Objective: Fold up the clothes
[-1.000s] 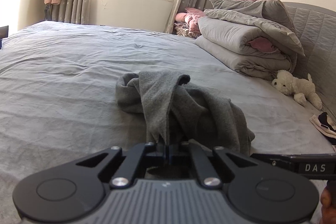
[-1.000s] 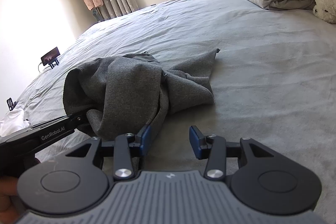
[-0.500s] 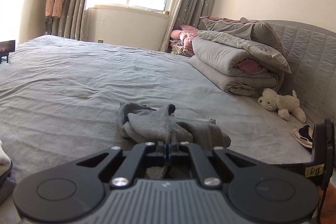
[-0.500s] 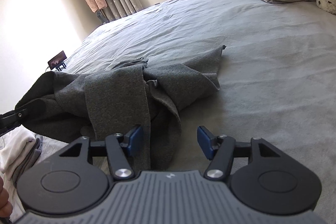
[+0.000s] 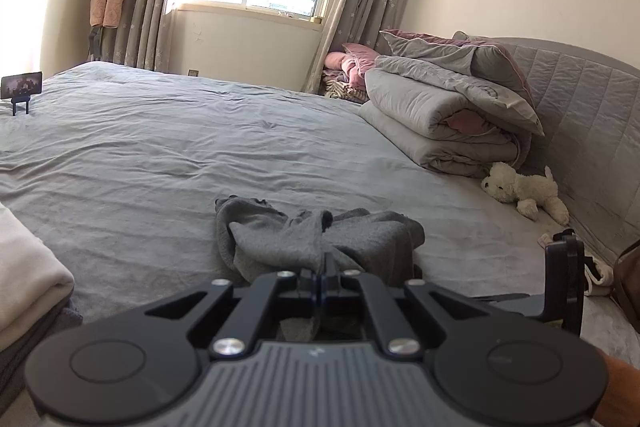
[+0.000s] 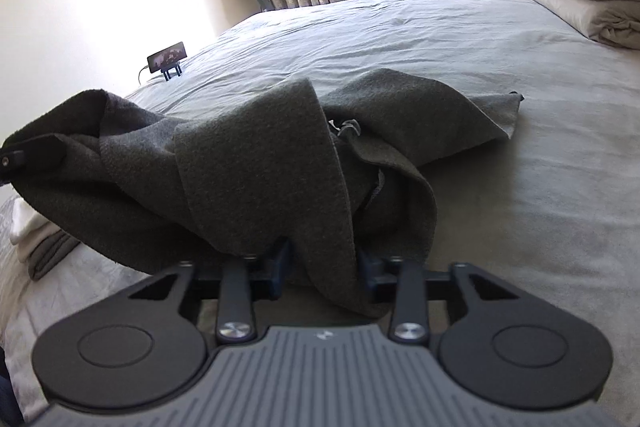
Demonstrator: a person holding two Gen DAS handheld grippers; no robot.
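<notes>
The left gripper (image 5: pixel 322 277) has its jaws pressed together on a pinch of the grey garment (image 5: pixel 320 239); a little cloth also hangs down behind the fingers. The right gripper (image 6: pixel 324 263) has just been closing its jaws. A thick folded band of the same garment (image 6: pixel 260 167) fills the narrow gap between its blue pads, so it appears to grip that band.

From both pairs of jaws the garment lies straight ahead, toward the far edge of the bed (image 5: pixel 160 155). In the right wrist view the cloth runs sideways from the right jaws to the left gripper (image 6: pixel 16 157) at the left border, where it is held up off the bed. This sideways line between the two grips is probably its long axis now, and the coming move likely depends on it: the hands would need to go apart along this line to pull the cloth flat. Neither hand is nearer, since each one already holds a part.

The garment is dark grey, soft and fleecy, and it is bunched in heavy folds. It sits close to the near edge of the bed. One flat corner reaches out toward the headboard side and rests on the sheet. It is not yet spread, so the folding seems to be at its beginning.
</notes>
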